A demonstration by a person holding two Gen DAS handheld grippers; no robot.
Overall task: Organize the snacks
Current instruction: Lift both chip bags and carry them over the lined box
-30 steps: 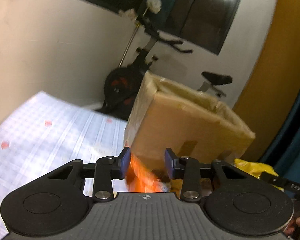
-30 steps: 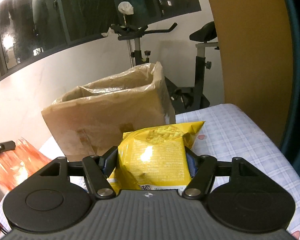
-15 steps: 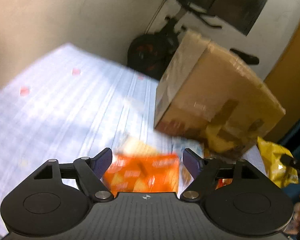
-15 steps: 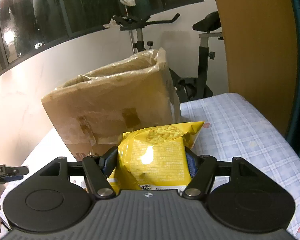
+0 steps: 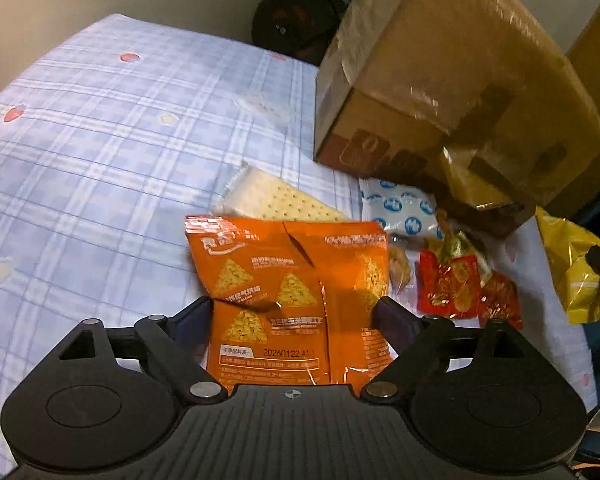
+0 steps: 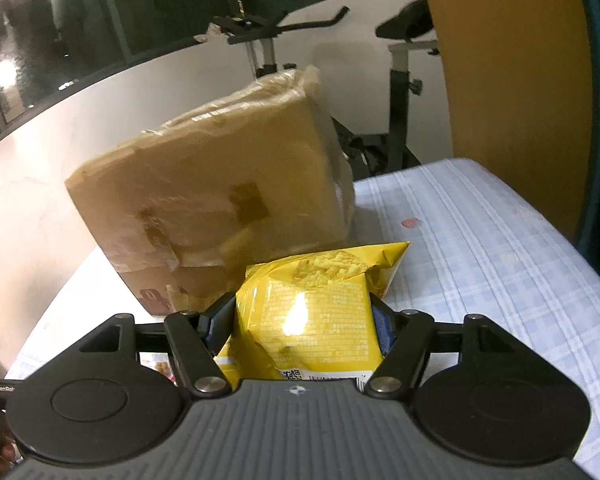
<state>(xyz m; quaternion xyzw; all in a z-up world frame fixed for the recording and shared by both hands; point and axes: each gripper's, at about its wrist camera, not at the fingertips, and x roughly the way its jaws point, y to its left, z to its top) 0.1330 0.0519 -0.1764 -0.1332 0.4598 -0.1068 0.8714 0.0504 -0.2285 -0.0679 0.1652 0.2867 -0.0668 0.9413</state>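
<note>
1. my left gripper (image 5: 295, 312) has its jaws spread wide on either side of an orange chip bag (image 5: 287, 288); i cannot tell whether the pads press it.
2. the orange bag lies over the blue plaid bed sheet (image 5: 99, 140), its far edge overlapping a cracker pack (image 5: 275, 196).
3. to its right, a blue-and-white pouch (image 5: 400, 208) and red candy wrappers (image 5: 456, 284) lie just in front of the taped cardboard box (image 5: 440, 80).
4. my right gripper (image 6: 300, 320) is clamped on a yellow snack bag (image 6: 312, 312), pads pressing both sides.
5. that yellow bag sits upright just before the box (image 6: 211, 200).
6. an exercise bike (image 6: 400, 92) stands behind the box.
</note>
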